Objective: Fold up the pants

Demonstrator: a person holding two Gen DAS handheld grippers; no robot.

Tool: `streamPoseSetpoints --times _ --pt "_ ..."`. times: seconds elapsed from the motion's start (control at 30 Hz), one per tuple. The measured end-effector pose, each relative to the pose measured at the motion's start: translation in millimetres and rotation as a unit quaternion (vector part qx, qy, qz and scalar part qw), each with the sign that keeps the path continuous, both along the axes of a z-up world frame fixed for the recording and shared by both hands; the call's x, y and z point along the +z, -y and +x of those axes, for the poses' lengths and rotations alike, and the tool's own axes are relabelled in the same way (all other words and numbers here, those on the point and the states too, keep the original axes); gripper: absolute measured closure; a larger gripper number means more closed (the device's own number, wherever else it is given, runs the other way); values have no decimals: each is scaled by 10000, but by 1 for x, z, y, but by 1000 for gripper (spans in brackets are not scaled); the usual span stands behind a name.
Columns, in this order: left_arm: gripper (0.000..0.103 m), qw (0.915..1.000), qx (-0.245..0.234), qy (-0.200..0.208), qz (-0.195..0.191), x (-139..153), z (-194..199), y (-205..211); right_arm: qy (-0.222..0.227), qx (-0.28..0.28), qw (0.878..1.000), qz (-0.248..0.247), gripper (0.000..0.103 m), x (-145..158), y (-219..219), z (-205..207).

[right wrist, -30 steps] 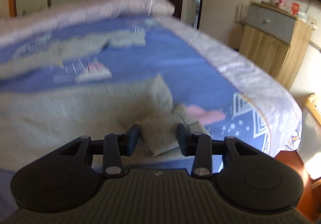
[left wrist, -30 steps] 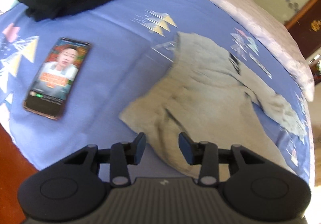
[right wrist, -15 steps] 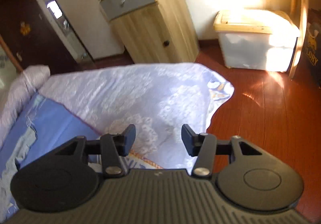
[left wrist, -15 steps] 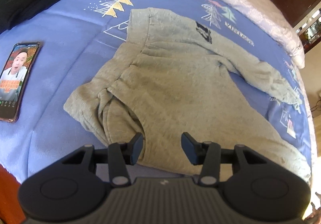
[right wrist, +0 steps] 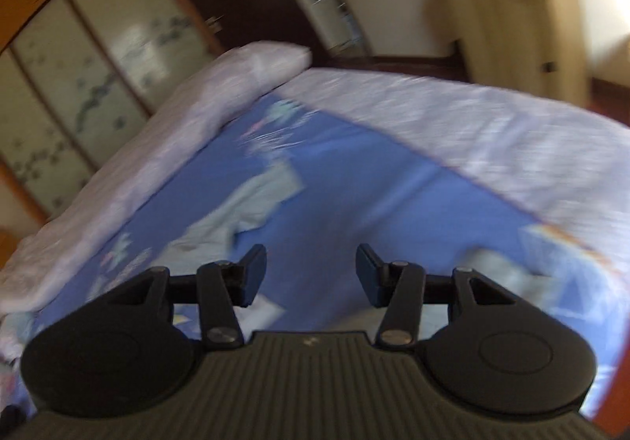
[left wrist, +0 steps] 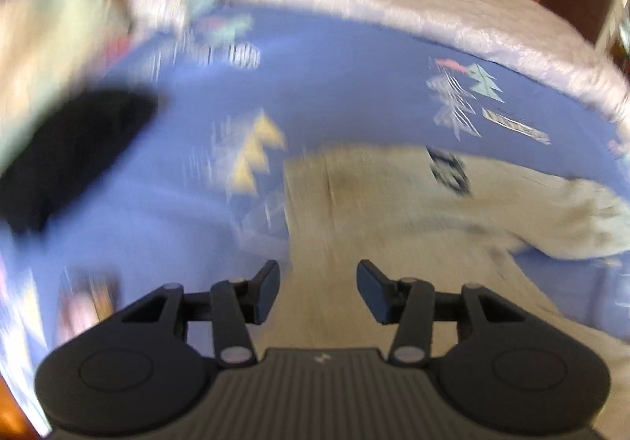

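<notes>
Grey sweatpants (left wrist: 393, 211) lie spread on the blue patterned bed cover (left wrist: 334, 93), with a dark logo (left wrist: 449, 168) near the waistband. My left gripper (left wrist: 318, 288) is open and empty, just above the waist end of the pants. My right gripper (right wrist: 310, 276) is open and empty above the blue cover. One grey pant leg (right wrist: 252, 207) stretches away ahead of it and a cuff (right wrist: 496, 262) lies to its right. Both views are blurred by motion.
A black garment (left wrist: 71, 152) lies at the left of the bed. A phone (left wrist: 88, 298) lies on the cover at lower left. A pale quilt (left wrist: 433, 14) runs along the far side. A wooden cabinet (right wrist: 508, 18) and wardrobe doors (right wrist: 90, 58) stand beyond the bed.
Both grippers swung quickly. The left view tilted up toward the far side of the bed. The right view turned from the floor and cabinet back onto the bed. Both stayed open.
</notes>
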State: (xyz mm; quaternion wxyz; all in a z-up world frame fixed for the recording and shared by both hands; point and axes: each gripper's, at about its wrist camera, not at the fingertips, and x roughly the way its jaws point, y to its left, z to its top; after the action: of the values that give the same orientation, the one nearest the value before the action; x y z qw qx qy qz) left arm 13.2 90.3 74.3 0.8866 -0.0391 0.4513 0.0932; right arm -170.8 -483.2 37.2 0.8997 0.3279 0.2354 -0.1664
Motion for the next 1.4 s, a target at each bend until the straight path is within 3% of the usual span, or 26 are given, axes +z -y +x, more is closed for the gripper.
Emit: streamPoseSetpoints --times 0.1,0.17,0.23,0.3,0.43,0.47,0.53,0.57,0.6,0.63,0.67,0.7,0.73,0.87,1.0,1.13,1.27,1.4 --pt "50 9915 -592 278 1123 -4 50 23 -72 389 9981 477 50 5 -8 69" --pt "45 9769 -1129 491 1746 -16 81 43 -181 489 9963 690 49 7 -8 115" --pt "39 9605 -1661 685 2127 -30 107 59 -375 472 9950 801 49 6 -4 163" --pt "28 9548 -1969 682 2118 -44 126 71 -612 340 9928 974 49 -2 2 208" --pt "28 9542 -2273 494 1880 -73 159 87 -948 36 9907 974 49 -19 8 264" --pt "31 9536 -2337 430 1850 -80 164 91 -1043 -44 9899 958 49 -26 11 278" --pt "53 9517 -2490 140 1792 -100 174 96 -1200 -220 9860 1135 49 -41 18 293" --pt "79 9502 -2554 -50 1783 -109 179 99 -1272 -357 9833 1248 49 -49 20 298" --pt "88 9485 -2580 -231 1821 -119 182 102 -1304 -475 9810 1354 50 -57 23 304" --pt "89 9450 -2593 -207 1982 -125 180 106 -1311 -543 9794 1436 53 -64 25 309" --pt "93 9399 -2649 -117 2153 -127 176 111 -1308 -576 9786 1478 70 -69 28 313" --pt "94 9369 -2661 -85 2265 -127 172 115 -1334 -573 9786 1459 98 -73 29 316" --pt "95 9372 -2628 -66 2292 -124 168 116 -1366 -585 9791 1386 98 -73 29 316" --pt "95 9482 -2361 368 2095 -89 143 108 -893 -702 9885 996 98 -45 28 291" --pt "97 9581 -2083 905 1745 -36 81 95 -433 -607 9924 981 98 -9 34 234" --pt "98 9553 -2125 1316 1578 -4 -2 89 -30 -502 9935 1021 98 19 37 153" --pt "99 9554 -2178 1325 1489 -6 -86 85 265 -463 9904 1276 98 23 39 56" --pt "98 9631 -2286 826 1153 -35 -146 85 238 -604 9893 1303 98 4 28 -43"
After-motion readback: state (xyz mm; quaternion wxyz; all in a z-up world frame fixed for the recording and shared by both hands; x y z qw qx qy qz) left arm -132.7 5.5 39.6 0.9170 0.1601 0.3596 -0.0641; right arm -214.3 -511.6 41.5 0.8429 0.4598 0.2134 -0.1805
